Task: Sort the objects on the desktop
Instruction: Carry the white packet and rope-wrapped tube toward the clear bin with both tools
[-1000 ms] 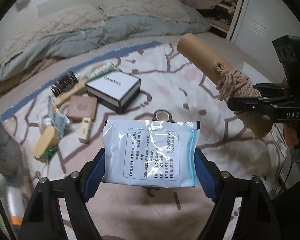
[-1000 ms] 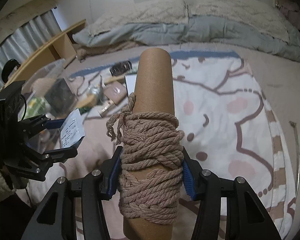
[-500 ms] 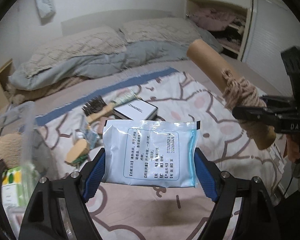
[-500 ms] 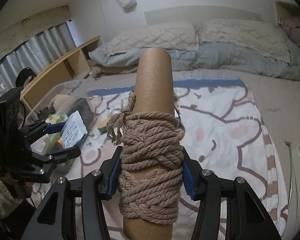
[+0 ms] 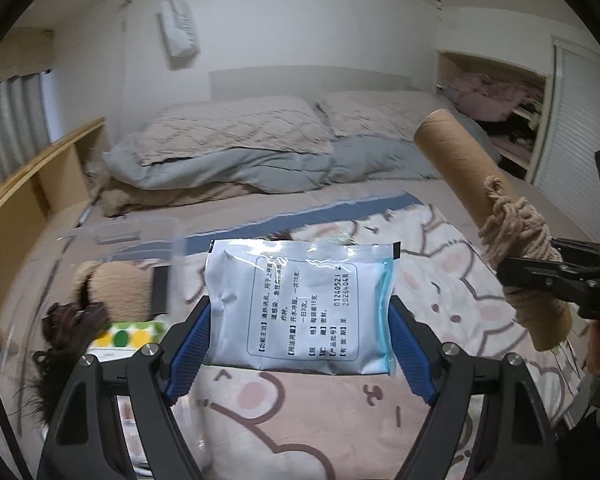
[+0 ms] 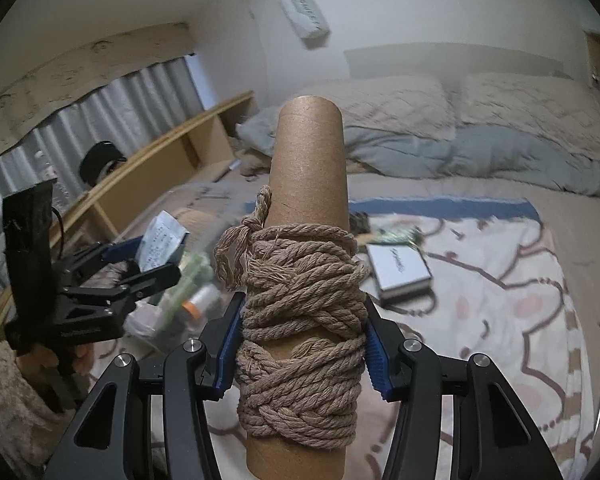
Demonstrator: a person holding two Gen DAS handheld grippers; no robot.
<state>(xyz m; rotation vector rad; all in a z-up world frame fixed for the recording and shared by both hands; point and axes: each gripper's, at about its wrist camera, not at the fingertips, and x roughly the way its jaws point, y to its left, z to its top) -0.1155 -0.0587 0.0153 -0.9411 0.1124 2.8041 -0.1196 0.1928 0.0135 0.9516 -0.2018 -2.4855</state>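
Note:
My left gripper [image 5: 300, 346] is shut on a white and blue sachet [image 5: 300, 304] with printed text, held flat across its blue pads above the patterned blanket. My right gripper [image 6: 300, 344] is shut on a cardboard tube wound with beige rope [image 6: 300, 320], which points up and away. In the left wrist view the tube [image 5: 484, 200] and the right gripper [image 5: 560, 276] appear at the right. In the right wrist view the left gripper [image 6: 148, 256] with the sachet [image 6: 160, 240] hangs at the left, over a clear bin.
A clear plastic bin [image 5: 112, 240] at the left holds a plush toy [image 5: 112, 292], a green-dotted box [image 5: 128, 334] and a small bottle [image 6: 198, 300]. A white box [image 6: 398, 268] and a brush [image 6: 358, 220] lie on the blanket [image 6: 500, 280]. Pillows and a wooden shelf stand behind.
Both grippers have risen and tipped upward with their loads. The left one has swung toward the clear bin; the items on the blanket have dropped behind the sachet.

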